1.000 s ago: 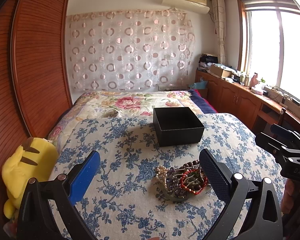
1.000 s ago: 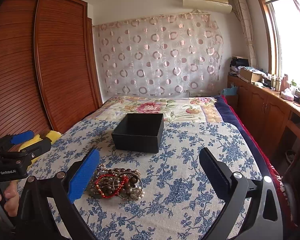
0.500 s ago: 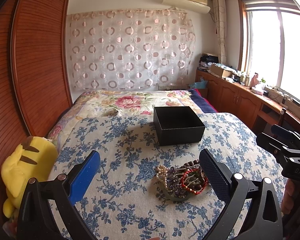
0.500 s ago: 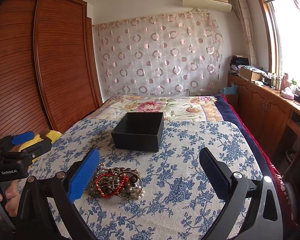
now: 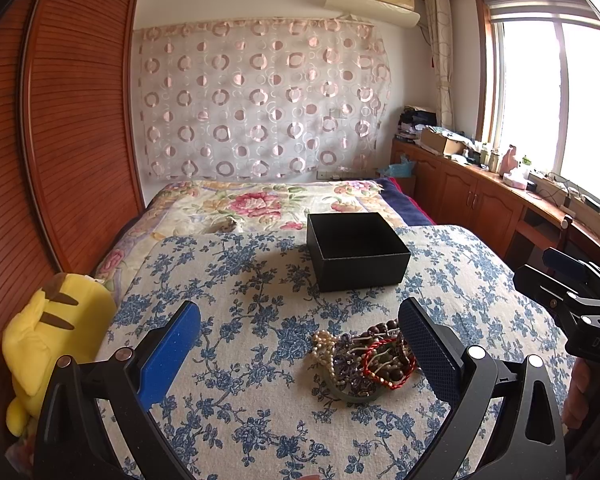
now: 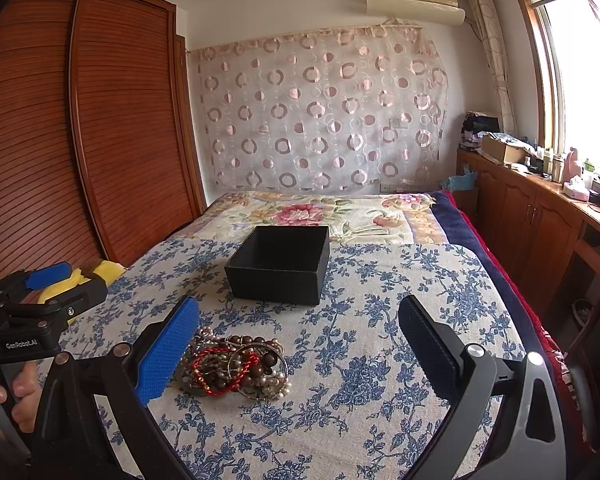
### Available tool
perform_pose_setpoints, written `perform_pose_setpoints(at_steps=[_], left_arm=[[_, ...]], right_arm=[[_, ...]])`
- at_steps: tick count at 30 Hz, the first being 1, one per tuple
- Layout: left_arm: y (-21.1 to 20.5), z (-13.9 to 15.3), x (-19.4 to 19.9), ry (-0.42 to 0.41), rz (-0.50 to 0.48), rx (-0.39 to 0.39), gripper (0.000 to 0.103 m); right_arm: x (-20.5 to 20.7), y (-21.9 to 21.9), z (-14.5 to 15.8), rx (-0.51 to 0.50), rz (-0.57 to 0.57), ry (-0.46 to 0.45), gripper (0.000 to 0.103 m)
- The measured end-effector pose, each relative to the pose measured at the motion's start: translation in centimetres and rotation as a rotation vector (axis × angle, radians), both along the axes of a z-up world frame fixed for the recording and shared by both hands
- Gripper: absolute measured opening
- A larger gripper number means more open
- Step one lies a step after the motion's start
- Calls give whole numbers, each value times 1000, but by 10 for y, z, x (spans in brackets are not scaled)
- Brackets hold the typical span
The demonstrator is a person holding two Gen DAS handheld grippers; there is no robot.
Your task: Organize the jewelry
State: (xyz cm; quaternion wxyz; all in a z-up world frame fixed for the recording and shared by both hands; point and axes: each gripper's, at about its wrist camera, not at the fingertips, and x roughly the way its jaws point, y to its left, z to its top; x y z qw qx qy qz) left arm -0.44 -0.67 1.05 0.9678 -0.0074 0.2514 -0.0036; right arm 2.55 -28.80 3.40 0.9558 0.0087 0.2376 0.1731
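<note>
A tangled pile of jewelry [image 5: 364, 358], with pearl strands, dark beads and a red cord bracelet, lies on the blue floral cloth [image 5: 240, 280]; it also shows in the right wrist view [image 6: 236, 366]. An open, empty black box [image 5: 356, 254] stands behind it, also in the right wrist view [image 6: 280, 266]. My left gripper [image 5: 300, 344] is open and empty, above the cloth, the pile near its right finger. My right gripper [image 6: 300, 340] is open and empty, the pile beside its left finger. Each gripper shows at the edge of the other's view.
A yellow plush toy [image 5: 56, 340] sits at the cloth's left edge by the wooden wardrobe [image 5: 72, 120]. A floral quilt [image 5: 260, 200] covers the bed beyond the box. Wooden cabinets [image 6: 540, 216] with clutter run along the right wall under the window.
</note>
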Motion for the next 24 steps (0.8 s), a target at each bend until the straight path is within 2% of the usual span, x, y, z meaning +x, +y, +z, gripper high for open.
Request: perform_pose_setpoints(at_steps=[24], left_arm=[[-1,0,0,1,-2,-3,96]], right_arm=[[1,0,-3,1,2,-2,101]])
